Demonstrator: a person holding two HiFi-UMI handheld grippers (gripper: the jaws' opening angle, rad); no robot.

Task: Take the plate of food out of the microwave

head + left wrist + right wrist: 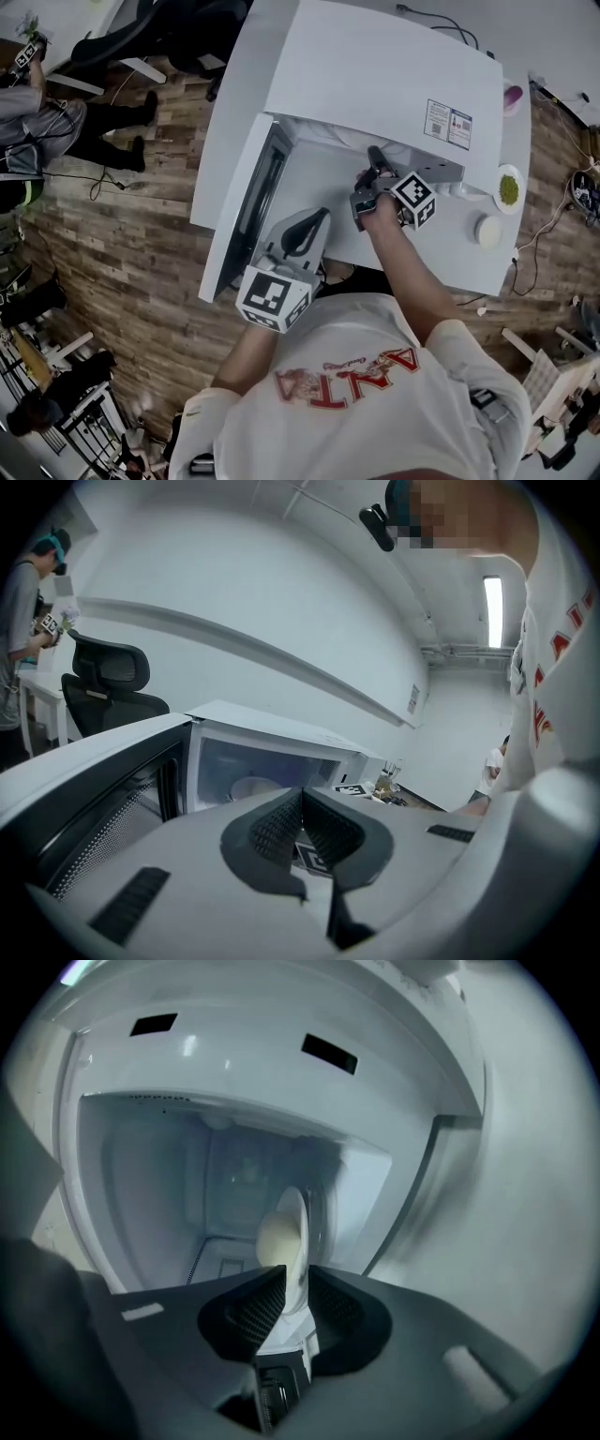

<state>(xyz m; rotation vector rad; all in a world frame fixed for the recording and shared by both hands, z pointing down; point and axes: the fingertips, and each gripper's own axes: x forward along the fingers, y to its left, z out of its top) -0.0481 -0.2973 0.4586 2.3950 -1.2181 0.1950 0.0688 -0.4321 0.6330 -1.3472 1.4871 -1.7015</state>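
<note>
the boxy white microwave (375, 75) stands on a white table (469, 267), its dark-windowed door (234, 206) swung wide open on the microwave's left side. inside the microwave's cavity lies the round white plate (300, 1211), seen edge-on in the right gripper view, with a pale rounded bun-like piece of food (274, 1241) on it; the left gripper view shows the same plate (248, 787) flat on the cavity floor.

the right gripper (292, 1283) is rolled onto its side at the microwave's front opening (374, 157). its ridged black pads stand a little apart, astride the plate's near rim, which sits in the narrow gap between them.

the left gripper (302, 797) hovers in front of the microwave, just beside the open door (314, 220), its pads meeting at the tips with nothing between them.

to the right of the microwave, on the table, rest a small white dish of green food (507, 187) and a white round disc (488, 230).
</note>
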